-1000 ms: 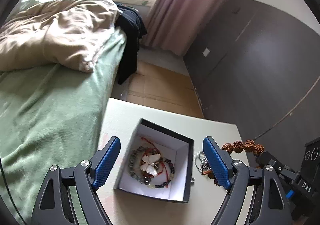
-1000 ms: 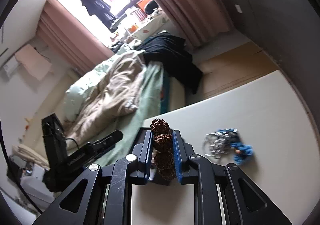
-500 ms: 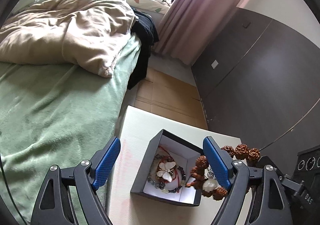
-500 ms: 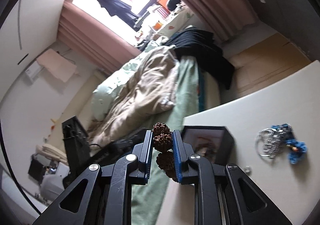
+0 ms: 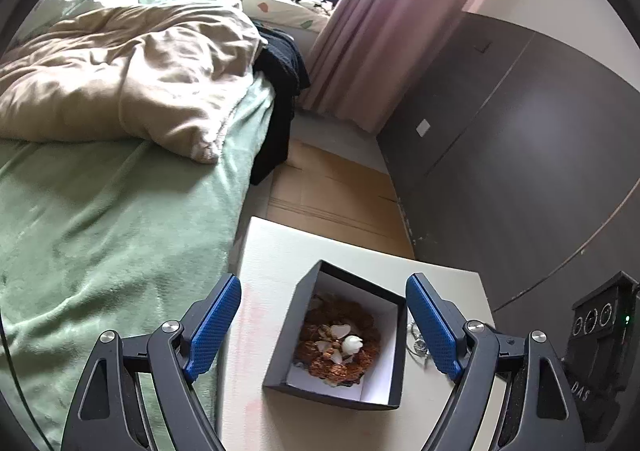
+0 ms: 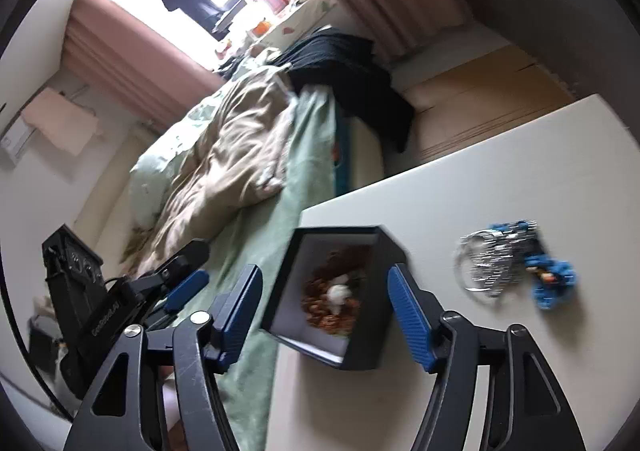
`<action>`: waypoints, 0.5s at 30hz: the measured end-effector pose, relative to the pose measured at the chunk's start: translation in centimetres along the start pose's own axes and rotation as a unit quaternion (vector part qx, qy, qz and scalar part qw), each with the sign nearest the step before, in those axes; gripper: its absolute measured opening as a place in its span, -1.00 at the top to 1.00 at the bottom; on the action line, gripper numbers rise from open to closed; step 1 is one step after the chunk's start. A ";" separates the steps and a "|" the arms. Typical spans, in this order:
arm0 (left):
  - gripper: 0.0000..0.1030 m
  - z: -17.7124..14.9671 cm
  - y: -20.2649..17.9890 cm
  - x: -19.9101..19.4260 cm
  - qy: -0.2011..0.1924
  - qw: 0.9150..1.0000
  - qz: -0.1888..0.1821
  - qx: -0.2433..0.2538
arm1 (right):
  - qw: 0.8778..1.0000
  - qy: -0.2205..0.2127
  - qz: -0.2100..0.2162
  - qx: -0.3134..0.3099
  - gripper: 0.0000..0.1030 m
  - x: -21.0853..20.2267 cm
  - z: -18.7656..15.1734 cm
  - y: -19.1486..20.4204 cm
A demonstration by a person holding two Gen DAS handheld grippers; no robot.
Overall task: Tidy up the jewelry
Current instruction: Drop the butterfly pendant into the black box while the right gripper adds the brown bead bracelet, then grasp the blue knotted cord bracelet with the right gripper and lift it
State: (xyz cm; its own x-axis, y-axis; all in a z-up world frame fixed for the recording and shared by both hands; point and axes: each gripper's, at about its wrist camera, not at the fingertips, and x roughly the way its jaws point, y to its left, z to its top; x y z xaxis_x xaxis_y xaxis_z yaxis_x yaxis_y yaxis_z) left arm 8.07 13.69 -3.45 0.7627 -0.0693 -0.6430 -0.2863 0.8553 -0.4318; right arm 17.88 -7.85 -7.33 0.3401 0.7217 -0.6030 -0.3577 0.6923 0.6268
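**Bench beside the bed, with a box and loose jewelry on it**

A pale, cream-coloured bench (image 5: 280,251) stands just beside a bed covered in green fabric. On it sits an open black box (image 5: 298,335) with a white lining, near the edge facing the bed. To the box's right, apart from it, lie a tangle of silver jewelry (image 6: 486,265) and a blue beaded piece (image 6: 554,281), touching each other.

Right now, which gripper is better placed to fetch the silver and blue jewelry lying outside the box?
Right. The right gripper is empty, its jaws opening, and the jewelry lies just beyond its right finger. The left gripper straddles the box, which blocks its way.
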 end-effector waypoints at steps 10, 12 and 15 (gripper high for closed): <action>-0.65 -1.4 -3.3 1.2 0.016 0.999 -0.017 0.041 | 0.998 -0.012 -0.043 0.049 -0.94 -4.2 0.7 -4.7; -0.65 -1.9 -4.3 1.6 0.021 0.998 -0.024 0.053 | 0.997 -0.014 -0.045 0.058 -0.94 -4.8 0.8 -5.5; -0.65 -2.6 -5.8 2.0 0.027 0.996 -0.034 0.072 | 0.995 -0.015 -0.057 0.076 -0.94 -5.5 0.8 -6.8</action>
State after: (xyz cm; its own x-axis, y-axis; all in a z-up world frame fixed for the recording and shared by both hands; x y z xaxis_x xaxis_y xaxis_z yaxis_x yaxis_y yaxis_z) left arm 9.80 7.26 -3.87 0.7447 -0.1531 -0.6496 -0.1465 0.9121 -0.3830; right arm 19.12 -16.53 -7.82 0.3969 0.6365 -0.6613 -0.1796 0.7604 0.6241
